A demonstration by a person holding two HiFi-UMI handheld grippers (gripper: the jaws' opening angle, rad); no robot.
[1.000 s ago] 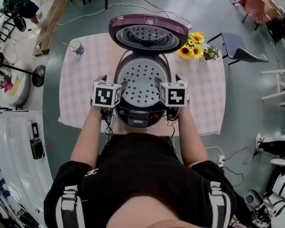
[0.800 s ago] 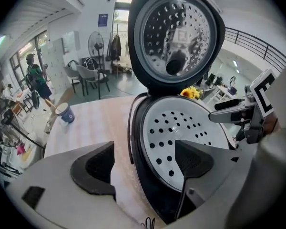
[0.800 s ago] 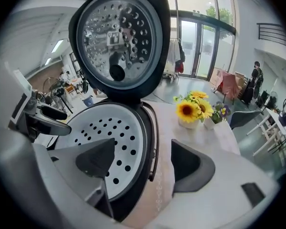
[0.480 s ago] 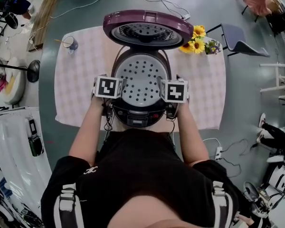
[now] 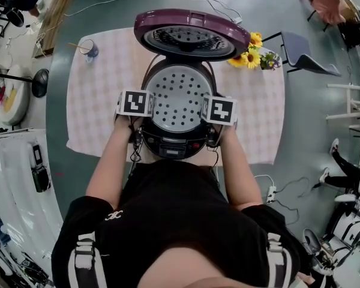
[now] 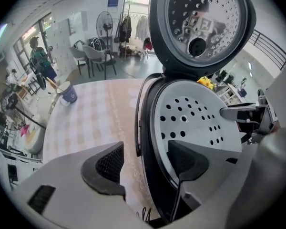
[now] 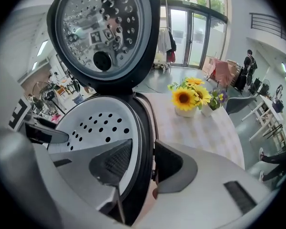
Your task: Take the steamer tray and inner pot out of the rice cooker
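The rice cooker stands open, its purple lid (image 5: 189, 35) tipped back. The white perforated steamer tray (image 5: 177, 98) sits in the top of the pot; the inner pot below it is hidden. My left gripper (image 5: 145, 110) straddles the left rim: one jaw over the tray (image 6: 195, 123), the other outside, clear of the wall. Its jaws (image 6: 143, 161) have just been closing and stand open. My right gripper (image 5: 209, 111) straddles the right rim. Its jaws (image 7: 142, 156) have just been closing and now pinch the rim at the edge of the tray (image 7: 95, 123).
A checked cloth (image 5: 96, 101) covers the table. A vase of sunflowers (image 5: 250, 51) stands at the back right and a cup with a spoon (image 5: 90, 48) at the back left. The cooker's control panel (image 5: 174, 150) faces me. A chair (image 5: 300, 56) stands past the table's right corner.
Both grippers have come down a little onto the two sides of the cooker's rim. The cooker, lid and tray have not moved.
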